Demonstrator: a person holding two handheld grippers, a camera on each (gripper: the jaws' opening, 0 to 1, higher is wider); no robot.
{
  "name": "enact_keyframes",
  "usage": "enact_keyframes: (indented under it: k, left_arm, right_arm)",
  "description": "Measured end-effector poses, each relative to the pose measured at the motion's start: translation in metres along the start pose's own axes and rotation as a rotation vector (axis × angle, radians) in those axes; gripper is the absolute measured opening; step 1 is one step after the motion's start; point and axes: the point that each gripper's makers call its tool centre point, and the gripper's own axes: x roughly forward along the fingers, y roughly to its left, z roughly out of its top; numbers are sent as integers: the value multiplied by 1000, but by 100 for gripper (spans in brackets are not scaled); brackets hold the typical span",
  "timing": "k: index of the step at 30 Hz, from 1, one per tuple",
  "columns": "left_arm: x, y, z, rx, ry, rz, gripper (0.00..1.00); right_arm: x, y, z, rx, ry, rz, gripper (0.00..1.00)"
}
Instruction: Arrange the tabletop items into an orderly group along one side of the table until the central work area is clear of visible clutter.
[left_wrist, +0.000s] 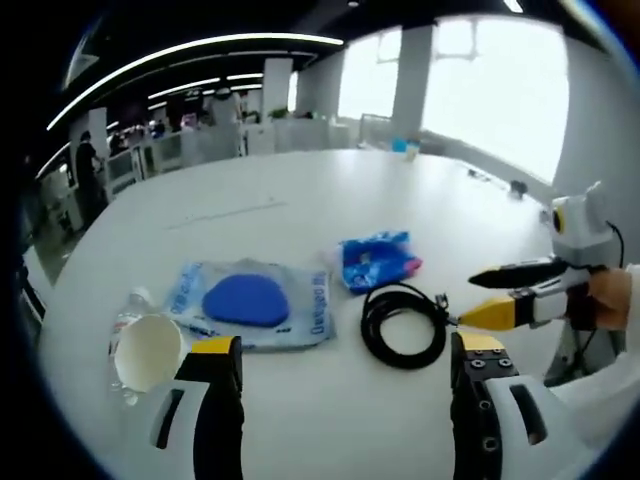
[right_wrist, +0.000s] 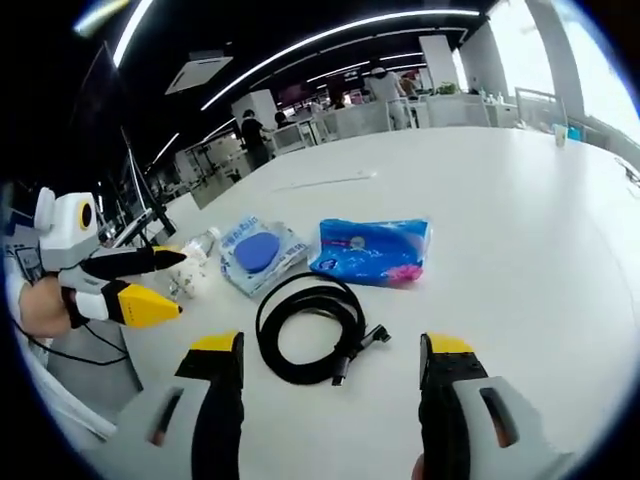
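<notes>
Left gripper view: we see the white table (left_wrist: 300, 200) running wide and bare beyond the items, its far edge curving toward the windows. The left gripper (left_wrist: 340, 365) hovers above the near side, jaws apart and holding nothing. Between them lie a black coiled cable (left_wrist: 403, 325), a clear bag with a blue pad (left_wrist: 250, 303), a blue packet (left_wrist: 377, 260), and at left a paper cup (left_wrist: 148, 352) on its side against a plastic bottle (left_wrist: 130, 305). The right gripper (left_wrist: 490, 292) enters from the right, jaws apart, tips just beside the cable.

Right gripper view: the right gripper (right_wrist: 330, 360) hangs over the cable, holding nothing.
</notes>
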Motion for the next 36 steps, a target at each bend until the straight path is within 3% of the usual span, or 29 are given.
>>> enact_keyframes:
  k: [6,18,36]
  left_arm:
    - [-15,15,-8,10,6,9,79]
    - [-47,48,-26,-47,-9,27,80]
    - [-81,96,-45,-77,-21,53,80]
  right_arm:
    - [0,8,-8,21,3,-18,68]
    - [3,38,-19,13,23,-32,68]
    - [0,57,-18,-33,37,-72,71]
